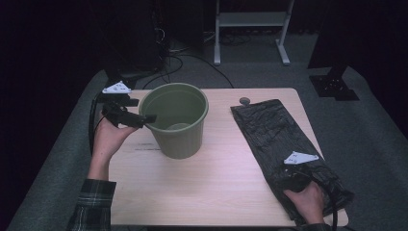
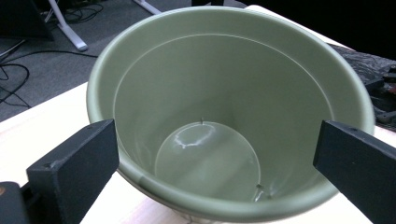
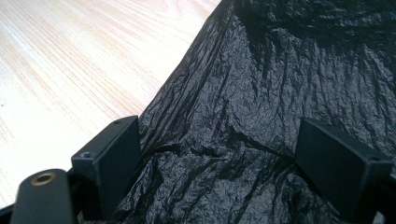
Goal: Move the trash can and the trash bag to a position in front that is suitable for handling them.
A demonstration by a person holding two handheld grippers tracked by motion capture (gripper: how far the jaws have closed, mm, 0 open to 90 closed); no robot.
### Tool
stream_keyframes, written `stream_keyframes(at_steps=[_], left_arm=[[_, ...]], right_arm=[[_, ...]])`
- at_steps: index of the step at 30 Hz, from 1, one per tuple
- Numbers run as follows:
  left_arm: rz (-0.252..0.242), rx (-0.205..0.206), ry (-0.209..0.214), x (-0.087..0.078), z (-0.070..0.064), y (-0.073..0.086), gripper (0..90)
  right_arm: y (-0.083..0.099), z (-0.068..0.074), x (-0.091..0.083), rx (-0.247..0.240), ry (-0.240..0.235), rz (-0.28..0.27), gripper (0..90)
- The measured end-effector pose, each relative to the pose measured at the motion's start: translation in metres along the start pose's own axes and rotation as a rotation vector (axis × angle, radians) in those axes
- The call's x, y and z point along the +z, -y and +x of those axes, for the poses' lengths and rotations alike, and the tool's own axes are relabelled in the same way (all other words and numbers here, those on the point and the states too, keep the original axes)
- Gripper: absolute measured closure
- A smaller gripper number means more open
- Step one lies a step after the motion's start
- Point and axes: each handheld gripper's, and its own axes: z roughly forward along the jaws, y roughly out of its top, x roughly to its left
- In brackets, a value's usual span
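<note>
An empty olive-green bucket stands upright left of the table's middle. My left gripper is at the bucket's left rim, held in a hand. In the left gripper view the bucket gapes open, and my left gripper is open wide, its jaws either side of the near rim. A black plastic bag lies flat along the table's right side. My right gripper rests on the bag's near end. In the right gripper view my right gripper is open, with the crinkled black bag between the jaws.
The pale wooden table has bare room between bucket and bag and along its front. A small round grey object lies at the far edge, by the bag's far corner. Cables and a white stand are on the floor behind.
</note>
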Motion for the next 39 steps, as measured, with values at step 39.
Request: stream_keyframes(at_steps=[39], left_arm=[[0.137,-0.022,0.051,0.036,-0.002,0.015,0.0]], right_arm=[[0.000,0.000,0.000,-0.005,-0.005,-0.001,12.8]])
